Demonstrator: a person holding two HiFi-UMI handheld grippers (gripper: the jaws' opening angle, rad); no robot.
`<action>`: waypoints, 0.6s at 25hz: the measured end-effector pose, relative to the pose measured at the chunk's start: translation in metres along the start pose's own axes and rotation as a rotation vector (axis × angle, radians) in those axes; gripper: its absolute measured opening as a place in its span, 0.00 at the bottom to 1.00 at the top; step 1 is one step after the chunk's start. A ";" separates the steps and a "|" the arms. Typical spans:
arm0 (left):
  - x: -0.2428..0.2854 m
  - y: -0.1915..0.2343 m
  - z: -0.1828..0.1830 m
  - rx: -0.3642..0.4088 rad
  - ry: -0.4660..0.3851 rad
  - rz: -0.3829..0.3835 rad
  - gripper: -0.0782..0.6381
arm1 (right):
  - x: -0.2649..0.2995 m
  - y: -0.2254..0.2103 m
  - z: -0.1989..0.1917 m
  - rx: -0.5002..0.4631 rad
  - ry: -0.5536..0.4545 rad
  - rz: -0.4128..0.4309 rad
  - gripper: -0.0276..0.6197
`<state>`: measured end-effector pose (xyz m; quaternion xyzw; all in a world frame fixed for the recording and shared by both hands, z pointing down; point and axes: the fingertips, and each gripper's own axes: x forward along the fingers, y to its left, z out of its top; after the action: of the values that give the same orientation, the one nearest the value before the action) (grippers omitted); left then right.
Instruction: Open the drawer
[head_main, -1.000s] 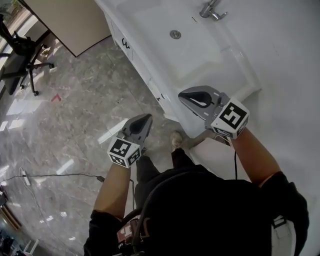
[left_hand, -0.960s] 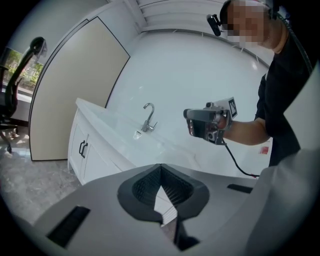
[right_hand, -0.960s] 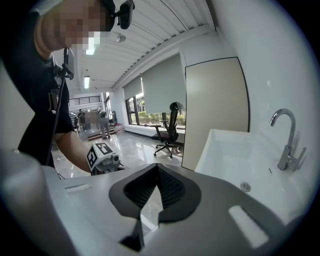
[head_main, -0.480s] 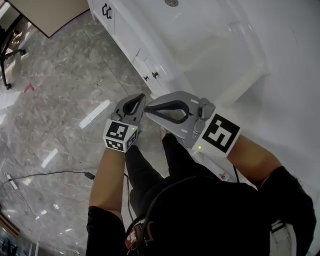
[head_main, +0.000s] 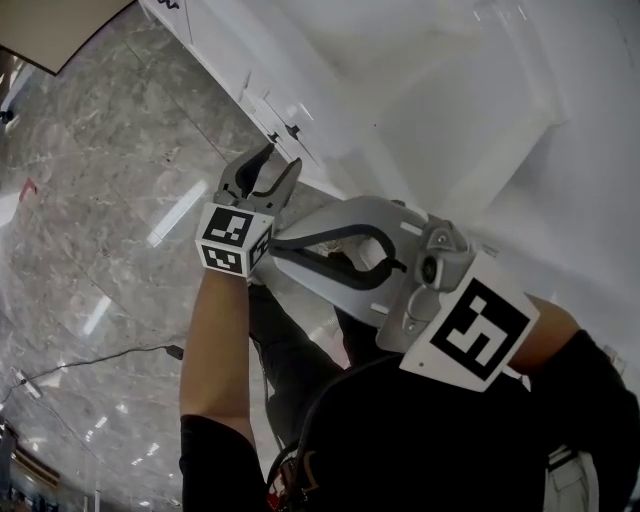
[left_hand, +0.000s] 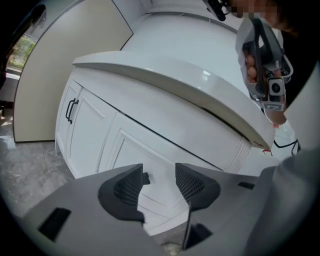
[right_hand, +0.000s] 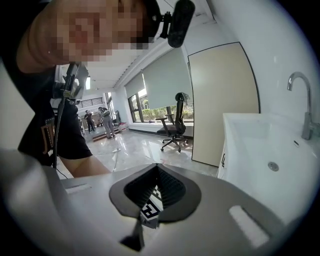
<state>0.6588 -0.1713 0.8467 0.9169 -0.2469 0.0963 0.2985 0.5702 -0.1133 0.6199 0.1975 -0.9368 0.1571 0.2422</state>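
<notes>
The left claw (left_hand: 159, 175) has just been opened wide and nothing is gripped; the closed drawer (left_hand: 161, 202) is seen just ahead, between its jaws. The right claw (right_hand: 156, 170) is closed, empty.

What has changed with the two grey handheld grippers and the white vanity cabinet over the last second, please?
Both grippers came down from the level of the white sink basin to the front of the white vanity cabinet. The grey left gripper has just opened its jaws; nothing is between them. The grey right gripper stays shut and empty; the cabinet remains closed.
</notes>
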 end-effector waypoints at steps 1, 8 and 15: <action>0.008 0.004 -0.004 -0.004 0.009 -0.003 0.38 | -0.001 -0.002 -0.003 0.004 -0.006 -0.001 0.04; 0.057 0.029 -0.025 0.020 0.091 -0.002 0.40 | -0.011 -0.013 -0.015 0.027 -0.037 0.025 0.04; 0.076 0.040 -0.032 -0.032 0.152 -0.020 0.40 | -0.024 -0.027 -0.013 0.036 -0.066 0.015 0.04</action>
<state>0.7031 -0.2102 0.9172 0.9044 -0.2159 0.1587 0.3321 0.6065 -0.1253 0.6236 0.1998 -0.9428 0.1693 0.2062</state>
